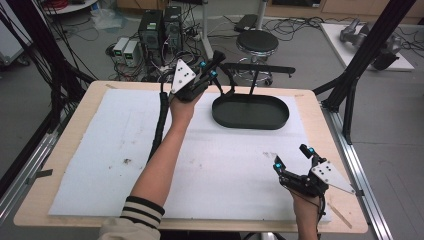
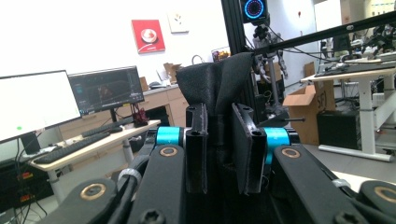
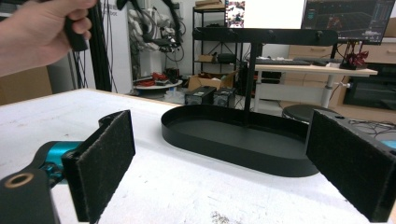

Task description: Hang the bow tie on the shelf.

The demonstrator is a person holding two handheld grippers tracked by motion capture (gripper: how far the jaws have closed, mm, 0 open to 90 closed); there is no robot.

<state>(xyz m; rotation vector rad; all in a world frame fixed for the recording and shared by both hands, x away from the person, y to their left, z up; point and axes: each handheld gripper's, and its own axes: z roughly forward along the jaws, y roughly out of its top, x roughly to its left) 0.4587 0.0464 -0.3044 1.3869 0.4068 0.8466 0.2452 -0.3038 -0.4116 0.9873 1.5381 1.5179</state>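
My left gripper (image 1: 209,69) is held up over the table's far edge, just left of the black oval tray (image 1: 250,111). It is shut on a piece of black fabric (image 2: 219,79) that sticks up between its jaws; the fabric (image 1: 218,55) pokes out past the fingertips. A T-shaped rack with a horizontal bar (image 1: 260,67) stands in the tray. My right gripper (image 1: 295,159) rests low at the front right of the table, open with nothing between its pads (image 3: 109,158). Ahead of the right gripper (image 3: 229,163) are the tray (image 3: 238,135) and the bar (image 3: 266,35).
A white foam mat (image 1: 125,150) covers most of the wooden table. Behind the table stand a round stool (image 1: 256,41) and computer towers (image 1: 160,30) among cables. Black frame posts (image 1: 367,45) flank the table on both sides.
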